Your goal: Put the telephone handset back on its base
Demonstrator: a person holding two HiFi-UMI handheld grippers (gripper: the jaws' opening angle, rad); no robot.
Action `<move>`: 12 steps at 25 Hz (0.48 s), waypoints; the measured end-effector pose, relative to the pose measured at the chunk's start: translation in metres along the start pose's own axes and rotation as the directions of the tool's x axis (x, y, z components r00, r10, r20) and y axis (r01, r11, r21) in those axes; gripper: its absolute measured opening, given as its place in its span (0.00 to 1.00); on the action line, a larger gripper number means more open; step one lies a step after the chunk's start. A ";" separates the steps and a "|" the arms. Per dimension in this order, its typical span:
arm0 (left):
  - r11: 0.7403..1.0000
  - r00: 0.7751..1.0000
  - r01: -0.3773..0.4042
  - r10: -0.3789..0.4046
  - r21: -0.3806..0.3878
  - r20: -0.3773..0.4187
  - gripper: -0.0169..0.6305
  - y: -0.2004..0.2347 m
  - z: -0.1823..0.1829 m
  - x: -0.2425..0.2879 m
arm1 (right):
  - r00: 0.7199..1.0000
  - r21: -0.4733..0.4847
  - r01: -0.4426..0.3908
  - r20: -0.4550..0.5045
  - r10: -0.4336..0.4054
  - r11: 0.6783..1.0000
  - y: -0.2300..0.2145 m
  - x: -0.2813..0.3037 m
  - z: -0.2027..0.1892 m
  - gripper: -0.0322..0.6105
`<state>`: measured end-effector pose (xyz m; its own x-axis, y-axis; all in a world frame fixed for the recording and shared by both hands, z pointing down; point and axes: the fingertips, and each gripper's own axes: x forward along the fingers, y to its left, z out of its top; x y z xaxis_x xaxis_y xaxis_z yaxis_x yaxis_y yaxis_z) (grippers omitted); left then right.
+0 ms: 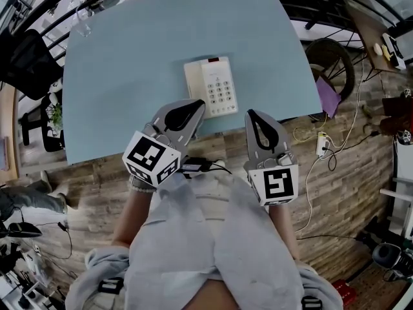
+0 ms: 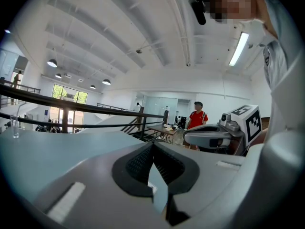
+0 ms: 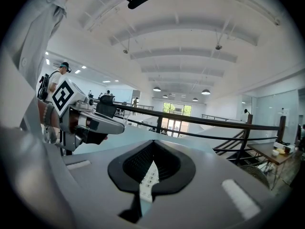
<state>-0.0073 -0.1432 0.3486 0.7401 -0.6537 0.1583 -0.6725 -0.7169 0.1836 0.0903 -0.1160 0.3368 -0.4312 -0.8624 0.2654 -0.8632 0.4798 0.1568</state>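
My left gripper (image 1: 197, 103) and right gripper (image 1: 252, 113) hover near white keypad telephone (image 1: 216, 86) on pale blue table (image 1: 129, 76).
Both jaws together, nothing held.

Telephone (image 1: 211, 86) rests on table (image 1: 122, 76), near front edge.

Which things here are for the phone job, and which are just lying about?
For the job: telephone; left gripper and right gripper, both with jaws shut and empty.
Lying about: glass on the table; purple cloth; power strip on the floor.
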 end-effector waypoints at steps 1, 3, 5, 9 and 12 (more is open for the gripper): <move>1.000 1.000 0.001 -0.001 0.001 0.000 0.03 0.000 0.000 0.000 | 1.000 0.001 0.000 0.002 0.000 1.000 0.000 0.000 0.000 0.05; 1.000 1.000 0.004 -0.004 0.003 -0.002 0.03 -0.001 0.000 0.000 | 1.000 0.002 0.001 0.005 -0.001 1.000 0.000 0.000 0.001 0.05; 1.000 1.000 0.007 -0.007 0.003 -0.005 0.03 -0.002 -0.001 -0.001 | 1.000 0.002 0.001 0.005 -0.001 1.000 0.001 -0.001 0.000 0.05; 1.000 1.000 0.005 -0.005 0.005 -0.005 0.03 -0.001 -0.001 -0.001 | 1.000 0.003 0.001 0.003 -0.001 1.000 0.001 0.000 0.000 0.05; 1.000 1.000 0.004 -0.004 0.005 -0.003 0.03 0.000 0.000 -0.001 | 1.000 0.002 0.003 0.005 -0.003 1.000 0.001 0.000 0.002 0.05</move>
<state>-0.0081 -0.1426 0.3482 0.7427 -0.6502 0.1601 -0.6696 -0.7208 0.1792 0.0887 -0.1162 0.3354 -0.4302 -0.8644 0.2604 -0.8650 0.4772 0.1553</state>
